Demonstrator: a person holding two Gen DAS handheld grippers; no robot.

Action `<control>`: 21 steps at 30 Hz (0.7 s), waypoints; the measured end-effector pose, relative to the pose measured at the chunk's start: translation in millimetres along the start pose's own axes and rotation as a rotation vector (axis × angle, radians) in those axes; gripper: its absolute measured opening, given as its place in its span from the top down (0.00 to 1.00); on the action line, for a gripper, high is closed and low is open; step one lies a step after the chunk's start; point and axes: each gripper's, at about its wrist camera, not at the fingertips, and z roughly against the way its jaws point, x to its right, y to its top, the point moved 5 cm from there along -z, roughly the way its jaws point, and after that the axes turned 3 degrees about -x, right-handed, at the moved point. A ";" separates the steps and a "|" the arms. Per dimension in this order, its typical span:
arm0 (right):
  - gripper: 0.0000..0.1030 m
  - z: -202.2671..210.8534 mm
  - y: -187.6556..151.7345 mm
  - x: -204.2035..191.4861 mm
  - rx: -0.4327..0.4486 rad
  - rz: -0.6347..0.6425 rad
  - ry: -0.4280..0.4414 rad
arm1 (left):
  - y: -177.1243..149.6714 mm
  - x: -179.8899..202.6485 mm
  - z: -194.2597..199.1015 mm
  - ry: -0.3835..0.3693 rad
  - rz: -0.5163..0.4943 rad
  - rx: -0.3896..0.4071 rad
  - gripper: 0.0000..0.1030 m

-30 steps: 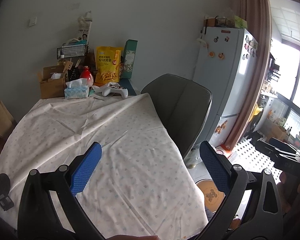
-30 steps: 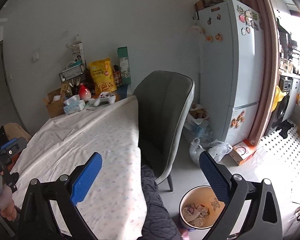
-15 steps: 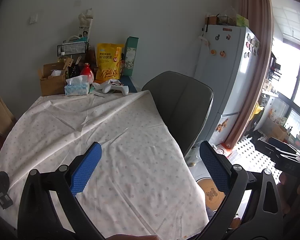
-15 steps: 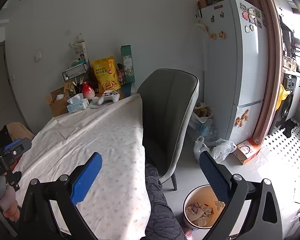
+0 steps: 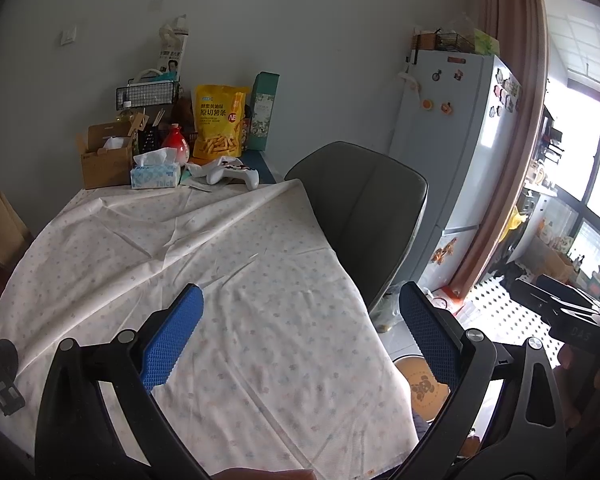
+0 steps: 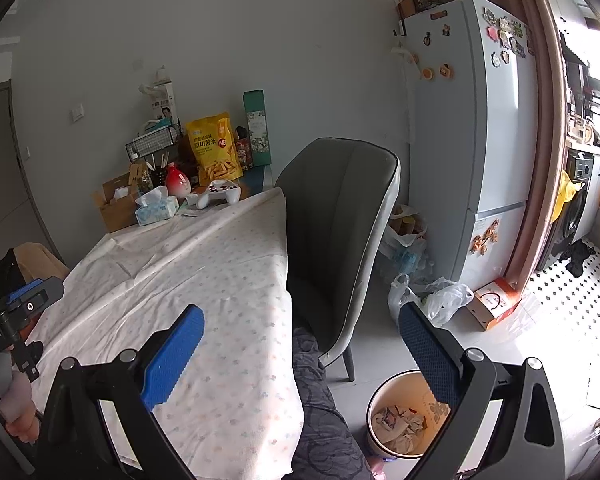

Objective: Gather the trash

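Both grippers are held with jaws wide apart and nothing is gripped between the blue pads: the left gripper hangs over the near part of the table, and the right gripper is held past the table edge, above the floor. Compared with the pictures of 1 second ago, very little has been changed: both cameras have been lifted and tilted a little, so the far end of the table is seen slightly lower in each view, and the jaws are kept as open as they were. No new object has been taken. The tablecloth is seen bare over its whole middle and near part; no scrap of trash can be found on it. The trash bin stands on the floor beside the person's leg, near the foot of the grey chair, and crumpled paper is already lying inside it. At the far end of the table only household things are grouped: a tissue box, a cardboard box, a yellow snack bag and a white game controller. From this it is judged that the collecting is finished or nearly finished, and that the grippers are only being drawn back; whether any small piece is left among the far things cannot be told.
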 end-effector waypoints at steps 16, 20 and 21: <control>0.07 -3.1 -0.5 -0.9 -0.008 0.002 0.000 | -6.8 -5.7 -3.2 -0.002 0.015 -0.014 0.06; 0.07 -5.1 -2.3 -1.4 -0.013 0.006 0.002 | -9.5 -5.3 -5.1 -0.003 0.010 -0.023 0.06; 0.07 -5.0 -2.1 -1.3 -0.012 0.003 0.003 | -8.6 -5.5 -5.5 -0.003 0.012 -0.024 0.06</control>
